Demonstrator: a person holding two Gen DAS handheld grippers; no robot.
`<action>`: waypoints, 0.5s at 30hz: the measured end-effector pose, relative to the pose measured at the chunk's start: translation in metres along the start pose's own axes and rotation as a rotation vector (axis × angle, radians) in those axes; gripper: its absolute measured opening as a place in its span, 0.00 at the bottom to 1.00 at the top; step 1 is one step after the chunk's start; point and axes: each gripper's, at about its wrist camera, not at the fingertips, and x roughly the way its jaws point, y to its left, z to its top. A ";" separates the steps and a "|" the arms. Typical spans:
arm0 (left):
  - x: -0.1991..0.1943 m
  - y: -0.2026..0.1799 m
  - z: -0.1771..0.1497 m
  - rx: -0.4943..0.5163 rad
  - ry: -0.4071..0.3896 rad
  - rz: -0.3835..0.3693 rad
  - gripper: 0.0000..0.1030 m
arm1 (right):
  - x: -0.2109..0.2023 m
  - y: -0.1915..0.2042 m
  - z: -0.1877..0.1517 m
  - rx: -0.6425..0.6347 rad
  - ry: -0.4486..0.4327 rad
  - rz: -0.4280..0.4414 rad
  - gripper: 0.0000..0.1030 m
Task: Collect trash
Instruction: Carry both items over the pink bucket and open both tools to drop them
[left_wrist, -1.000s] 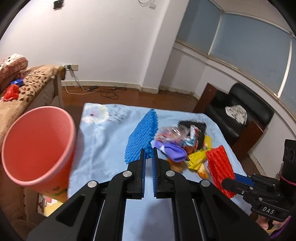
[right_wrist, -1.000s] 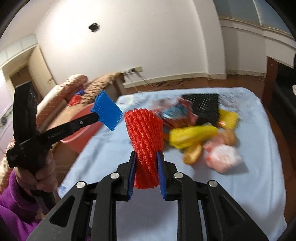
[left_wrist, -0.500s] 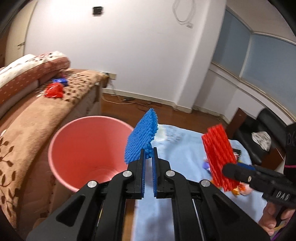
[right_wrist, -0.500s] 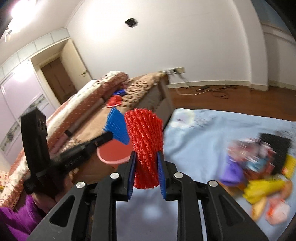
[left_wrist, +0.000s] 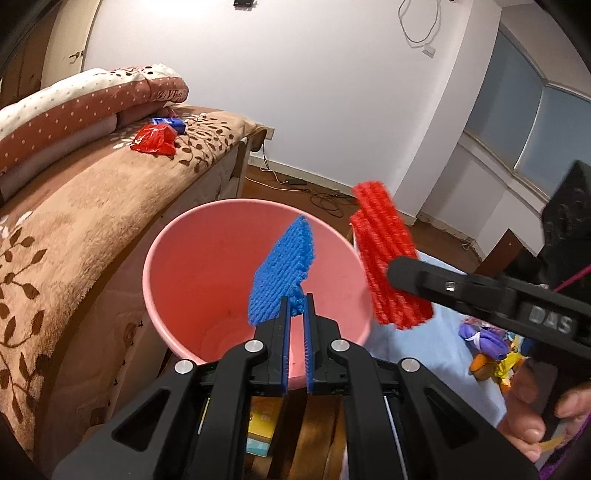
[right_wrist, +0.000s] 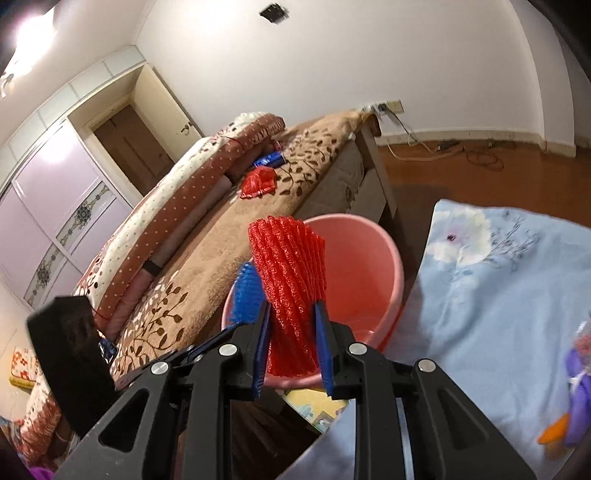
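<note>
Your left gripper (left_wrist: 295, 299) pinches the blue net (left_wrist: 282, 273) over the bin (left_wrist: 162, 295). Your right gripper (right_wrist: 291, 314) grips the red net (right_wrist: 290, 291) at the bin's 3 o'clock rim (jaws barely easing); release now and it may fall outside.

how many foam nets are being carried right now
2: a blue foam net pinched in the left gripper over the pink bucket, and a red foam net in the right gripper beside it.
</note>
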 end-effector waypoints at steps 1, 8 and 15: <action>0.001 0.002 -0.001 -0.003 0.002 0.004 0.06 | 0.007 -0.002 0.000 0.010 0.008 -0.006 0.23; 0.009 0.011 -0.002 -0.039 0.029 0.004 0.20 | 0.031 -0.010 -0.002 0.026 0.033 -0.033 0.30; 0.013 0.012 -0.002 -0.056 0.037 0.003 0.36 | 0.022 -0.017 0.000 0.029 0.016 -0.040 0.40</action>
